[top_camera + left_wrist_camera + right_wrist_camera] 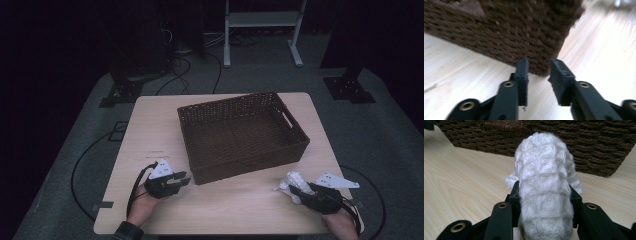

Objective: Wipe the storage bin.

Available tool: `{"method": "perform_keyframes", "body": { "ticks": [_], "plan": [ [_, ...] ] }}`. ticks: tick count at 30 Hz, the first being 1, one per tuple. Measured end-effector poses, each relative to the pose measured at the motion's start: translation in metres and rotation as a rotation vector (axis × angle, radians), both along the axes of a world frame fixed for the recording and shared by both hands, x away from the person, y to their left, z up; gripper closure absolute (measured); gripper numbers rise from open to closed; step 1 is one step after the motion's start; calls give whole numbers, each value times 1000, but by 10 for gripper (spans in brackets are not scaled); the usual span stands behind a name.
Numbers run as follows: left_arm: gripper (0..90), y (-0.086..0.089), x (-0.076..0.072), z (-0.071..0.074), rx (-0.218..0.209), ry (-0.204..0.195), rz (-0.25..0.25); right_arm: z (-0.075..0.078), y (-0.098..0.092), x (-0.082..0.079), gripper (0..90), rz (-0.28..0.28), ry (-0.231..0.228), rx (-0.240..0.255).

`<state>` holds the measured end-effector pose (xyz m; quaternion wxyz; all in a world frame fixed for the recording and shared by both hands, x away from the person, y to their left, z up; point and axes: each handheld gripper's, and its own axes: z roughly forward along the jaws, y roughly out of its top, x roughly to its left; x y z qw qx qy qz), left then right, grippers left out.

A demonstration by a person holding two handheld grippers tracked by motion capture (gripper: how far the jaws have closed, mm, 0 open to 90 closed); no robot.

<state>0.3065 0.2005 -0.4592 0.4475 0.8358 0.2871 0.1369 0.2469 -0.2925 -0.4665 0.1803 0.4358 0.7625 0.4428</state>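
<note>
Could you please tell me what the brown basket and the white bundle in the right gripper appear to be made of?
The basket looks like woven wicker or rattan, dark brown and matte: its walls show twisted, interlaced strands. The white bundle, clamped in the right gripper, seems to be soft cloth, perhaps cotton, with a fuzzy waffle-like grid texture.

The basket [243,135] is dark brown woven wicker, rough and matt. The desk [150,130] is pale, smooth wood-grain. The white cloth [545,192] is fluffy, waffle-textured. Both tools' jaws look like matt black plastic.
</note>
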Motion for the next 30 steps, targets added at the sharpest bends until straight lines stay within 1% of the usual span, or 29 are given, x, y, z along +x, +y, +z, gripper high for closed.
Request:
{"method": "perform_keyframes", "body": {
  "ticks": [1, 2, 4, 5, 6, 9, 10, 11, 12, 13, 14, 15, 17, 19, 22, 24, 28, 30],
  "plan": [
    [716, 0, 0, 0, 0, 0, 0, 0, 0, 0, 606, 4, -1, -2],
    [744, 4, -1, 7, -12, -1, 17, 0, 1, 0, 606, 6, 0, -5],
    [800, 8, 1, 13, -38, 9, 13, -1, 1, 0, 606, 7, 1, -8],
    [806, 9, 1, 16, -44, 0, 16, -1, 2, 0, 606, 7, 1, -8],
    [818, 11, 2, 18, -50, -4, 13, -1, 2, 0, 605, 8, 1, -6],
    [899, 16, 4, 29, -91, 1, -6, -1, 3, -1, 605, 6, 3, -4],
    [900, 16, 4, 29, -91, 1, -6, -1, 3, -1, 605, 6, 3, -4],
    [900, 17, 5, 32, -93, -6, -8, -1, 3, -1, 606, 8, 4, -3],
    [900, 17, 6, 37, -91, -22, -14, -2, 3, -1, 606, 9, 8, -5],
    [900, 17, 6, 37, -91, -22, -14, -2, 3, -1, 606, 9, 8, -5],
    [900, 16, 7, 42, -102, -33, -23, -2, 4, 0, 606, 14, 5, -8],
    [899, 15, 8, 44, -102, -40, -30, -2, 4, 0, 606, 16, 8, -6],
    [900, 14, 9, 46, -108, -44, -36, -2, 5, 0, 606, 17, 6, -7],
    [899, 9, 11, 50, -113, -59, -60, -3, 6, 0, 606, 17, 9, -6],
    [899, 6, 12, 51, -106, -64, -75, -3, 6, 0, 606, 18, 12, -6],
    [898, 1, 14, 50, -92, -67, -82, -3, 7, 0, 606, 19, 12, -9],
    [899, -4, 19, 48, -97, -61, -81, -3, 7, 0, 606, 19, 12, -8],
    [899, -7, 20, 48, -108, -54, -89, -3, 6, 0, 606, 18, 12, -6]
  ]
}}
